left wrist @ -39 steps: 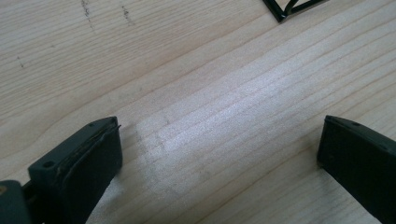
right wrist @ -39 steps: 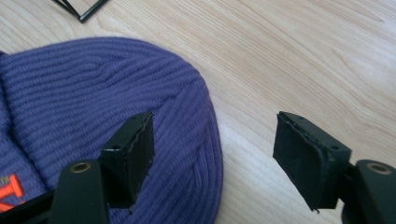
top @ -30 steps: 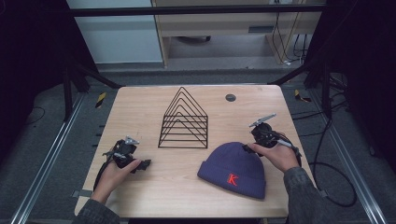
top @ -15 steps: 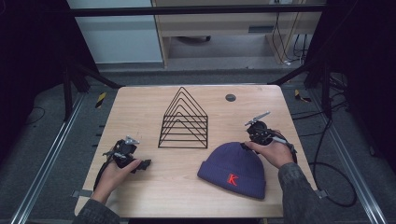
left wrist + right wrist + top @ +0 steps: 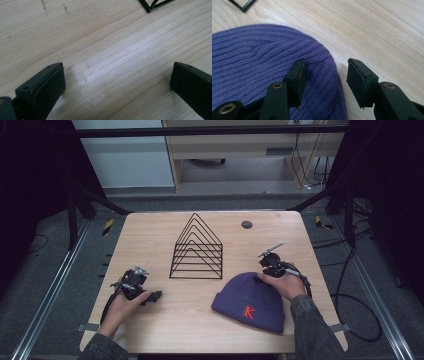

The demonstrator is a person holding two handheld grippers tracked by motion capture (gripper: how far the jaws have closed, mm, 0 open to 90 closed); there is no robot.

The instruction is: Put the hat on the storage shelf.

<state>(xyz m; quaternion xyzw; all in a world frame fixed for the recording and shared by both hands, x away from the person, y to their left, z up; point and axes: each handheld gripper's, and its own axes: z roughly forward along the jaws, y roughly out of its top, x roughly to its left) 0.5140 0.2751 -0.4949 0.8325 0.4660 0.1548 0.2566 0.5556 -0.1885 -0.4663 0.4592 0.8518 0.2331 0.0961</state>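
The right gripper (image 5: 265,269) sits at the far right edge of the purple beanie (image 5: 250,295), jaws half spread with the rim of the knit between them. In the right gripper view one pad rests on top of the fabric and the other stands over bare table (image 5: 387,32) just beside the edge, so the pads do not yet pinch the cloth. The jaws have just been closing. Compared with a second ago, this gripper has come down and in from a spot just clear of the hat to its edge; the hat itself lies where it lay, in the near right part of the table, its red letter facing the near side.

The left gripper (image 5: 150,296) rests near the left edge of the table, held by the left hand (image 5: 122,306), unmoved from before. Its jaws are spread wide over bare wood, with nothing between them.

The right gripper's tips are hard to make out in the high view, hidden partly by the right hand (image 5: 282,285); that the lower pad touches the knit is probable rather than certain.

Farther off, the black wire rack (image 5: 196,249) stands at mid-table, and a small dark disc (image 5: 247,224) lies beyond it to the right.
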